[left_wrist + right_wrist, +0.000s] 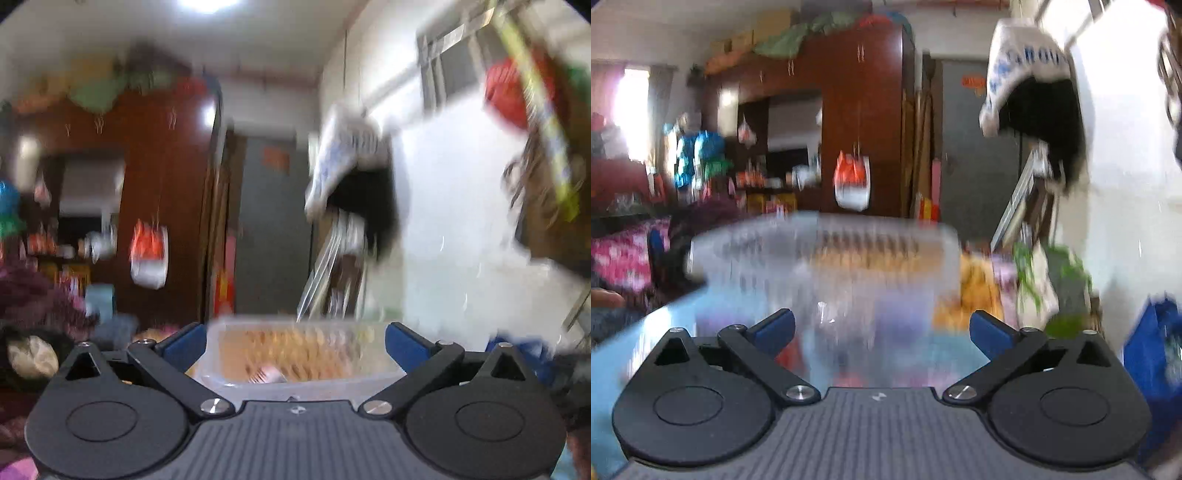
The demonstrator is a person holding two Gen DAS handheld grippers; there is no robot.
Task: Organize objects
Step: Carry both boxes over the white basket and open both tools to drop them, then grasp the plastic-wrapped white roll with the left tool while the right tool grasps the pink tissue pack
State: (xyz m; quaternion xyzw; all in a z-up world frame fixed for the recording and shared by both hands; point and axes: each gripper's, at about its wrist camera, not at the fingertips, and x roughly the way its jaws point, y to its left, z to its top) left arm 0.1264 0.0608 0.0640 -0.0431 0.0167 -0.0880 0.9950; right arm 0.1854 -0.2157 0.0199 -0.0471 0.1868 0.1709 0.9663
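The left wrist view is blurred. In it a clear plastic box (295,354) with orange-tan contents lies low, right in front of the camera. My left gripper (293,341) stands wide open, and its blue fingertips (184,341) flank the box's two sides; I cannot tell whether they touch it. In the right wrist view the same kind of clear box (827,258) stands blurred on a light-blue table top (639,343), a little beyond my right gripper (882,328). That gripper is wide open with nothing held between its blue pads (991,330).
A dark red wardrobe (857,110) with a hanging orange-and-white bag (851,181) fills the back. A white wall (1126,184) runs along the right, with a blue bag (1152,369) below it. Pink bedding (624,258) lies left and yellow cloth (975,291) sits behind the box.
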